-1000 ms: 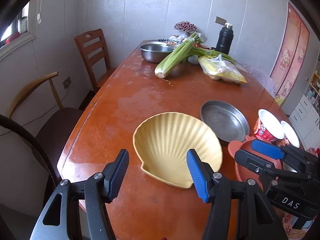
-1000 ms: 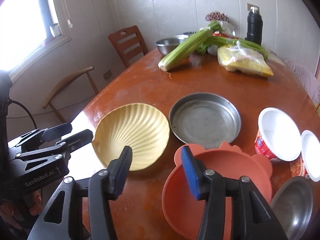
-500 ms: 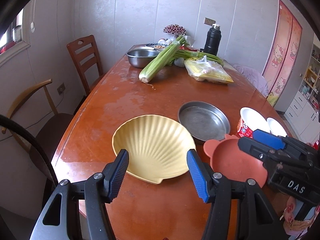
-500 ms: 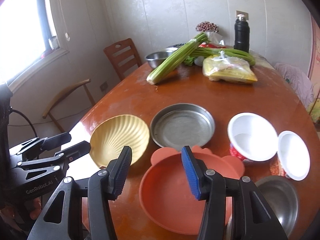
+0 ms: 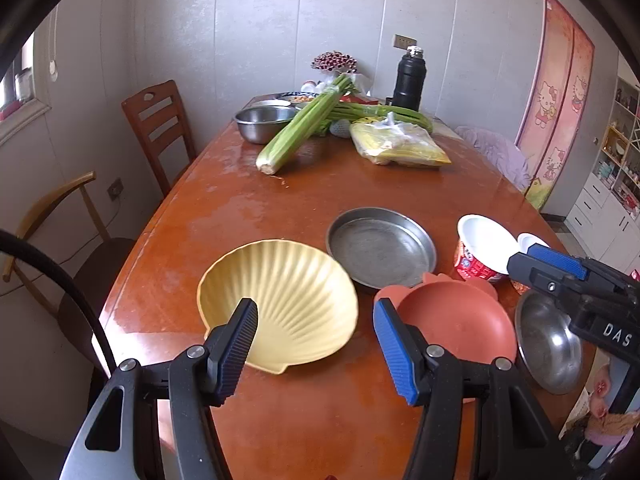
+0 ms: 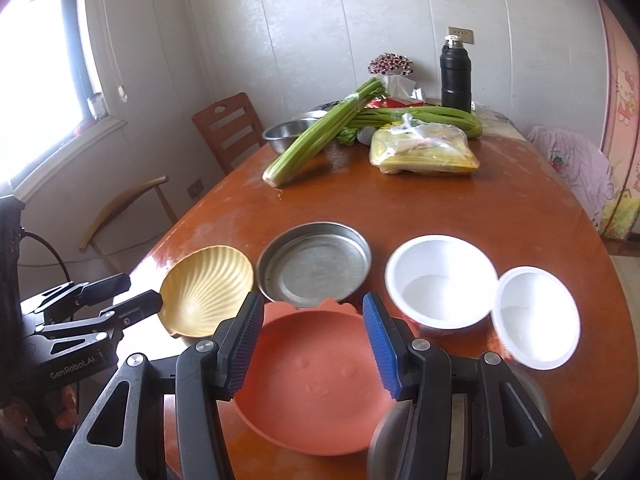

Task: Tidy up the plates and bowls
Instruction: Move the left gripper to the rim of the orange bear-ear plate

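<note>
A yellow shell-shaped plate (image 5: 284, 304) lies near the table's front left; it also shows in the right wrist view (image 6: 206, 290). Right of it are a flat steel pan (image 5: 380, 252), a salmon bear-eared plate (image 6: 308, 376), two white paper bowls (image 6: 442, 280) (image 6: 534, 316) and a small steel bowl (image 5: 548, 348). My left gripper (image 5: 316, 348) is open and empty above the front edge, just short of the yellow plate. My right gripper (image 6: 312, 348) is open and empty above the salmon plate (image 5: 456, 324).
At the far end of the orange-brown table (image 5: 248, 200) lie celery (image 5: 304, 128), a yellow food bag (image 5: 400, 144), a steel mixing bowl (image 5: 264, 122) and a black flask (image 5: 408, 80). Two chairs (image 5: 156, 128) stand along the left side.
Both grippers have pulled back toward the front edge and risen, so the dishes look smaller and farther off. Both stay open and empty. The dishes have not moved.
</note>
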`<act>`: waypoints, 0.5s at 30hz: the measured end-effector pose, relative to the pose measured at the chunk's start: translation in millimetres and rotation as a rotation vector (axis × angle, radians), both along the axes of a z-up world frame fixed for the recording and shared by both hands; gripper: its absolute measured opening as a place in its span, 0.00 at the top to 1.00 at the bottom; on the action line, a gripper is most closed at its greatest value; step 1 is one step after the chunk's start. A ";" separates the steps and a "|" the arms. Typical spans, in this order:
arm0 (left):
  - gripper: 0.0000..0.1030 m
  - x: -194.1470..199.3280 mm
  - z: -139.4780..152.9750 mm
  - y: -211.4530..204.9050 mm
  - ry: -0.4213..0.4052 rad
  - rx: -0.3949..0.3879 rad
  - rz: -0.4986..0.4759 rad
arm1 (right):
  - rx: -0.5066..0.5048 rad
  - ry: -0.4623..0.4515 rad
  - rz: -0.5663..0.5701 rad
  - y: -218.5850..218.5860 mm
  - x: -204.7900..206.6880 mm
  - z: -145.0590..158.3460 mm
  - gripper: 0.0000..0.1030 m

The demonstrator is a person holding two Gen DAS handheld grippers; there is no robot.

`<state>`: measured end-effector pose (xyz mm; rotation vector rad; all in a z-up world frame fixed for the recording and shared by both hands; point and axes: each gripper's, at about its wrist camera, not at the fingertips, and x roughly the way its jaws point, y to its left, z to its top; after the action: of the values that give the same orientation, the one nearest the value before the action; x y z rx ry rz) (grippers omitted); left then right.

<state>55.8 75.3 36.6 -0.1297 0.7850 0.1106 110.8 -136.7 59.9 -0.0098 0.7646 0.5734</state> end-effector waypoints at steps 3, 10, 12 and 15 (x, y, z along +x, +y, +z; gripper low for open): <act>0.42 4.3 -2.3 -7.3 0.005 -0.005 -0.015 | -0.034 -0.017 -0.014 -11.7 2.8 2.4 0.48; 0.42 19.0 -17.9 -25.3 0.044 -0.024 -0.058 | -0.053 0.077 0.000 -35.3 15.5 -12.7 0.48; 0.42 23.8 -24.4 -30.8 0.061 -0.029 -0.073 | -0.069 0.096 0.000 -37.1 17.0 -18.6 0.48; 0.42 29.6 -33.7 -37.3 0.088 -0.038 -0.089 | -0.096 0.130 0.007 -37.0 21.3 -29.6 0.48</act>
<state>85.4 38.1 2.9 -0.1258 0.8791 0.0171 132.1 -173.7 30.2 -0.0644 0.9184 0.5475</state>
